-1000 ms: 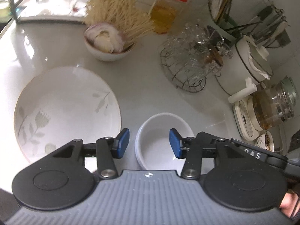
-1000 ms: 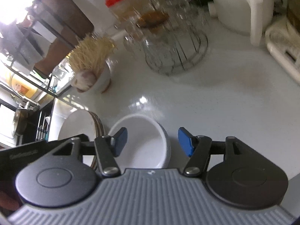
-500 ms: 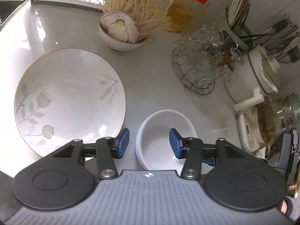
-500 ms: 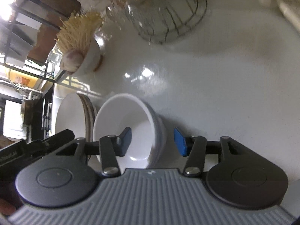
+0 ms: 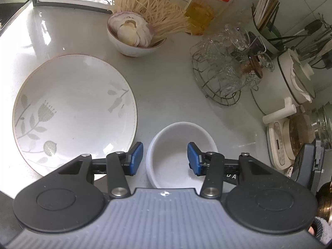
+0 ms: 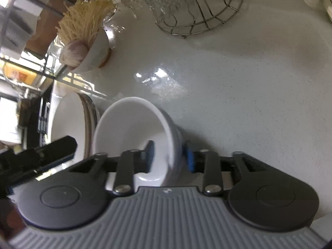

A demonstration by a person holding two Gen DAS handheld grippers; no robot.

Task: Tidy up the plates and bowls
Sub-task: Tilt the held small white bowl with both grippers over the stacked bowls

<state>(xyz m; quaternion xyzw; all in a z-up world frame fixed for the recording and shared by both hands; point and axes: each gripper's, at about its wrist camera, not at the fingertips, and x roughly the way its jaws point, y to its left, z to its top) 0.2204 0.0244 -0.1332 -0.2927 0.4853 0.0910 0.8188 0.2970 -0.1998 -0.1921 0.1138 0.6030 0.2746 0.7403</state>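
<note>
While the white bowl sits on the worktop just right of the floral plate, nothing looks stacked or put away yet, so most of the organizing seems left to do. The right gripper has just been closing and now clamps the bowl's right wall, one pad inside and one outside. A second ago its jaws stood wide above the bowl; now they sit lower, astride the rim. The left gripper hangs released over the bowl's near left rim, touching nothing, as before. A far bowl of noodles appears untouched.
</note>
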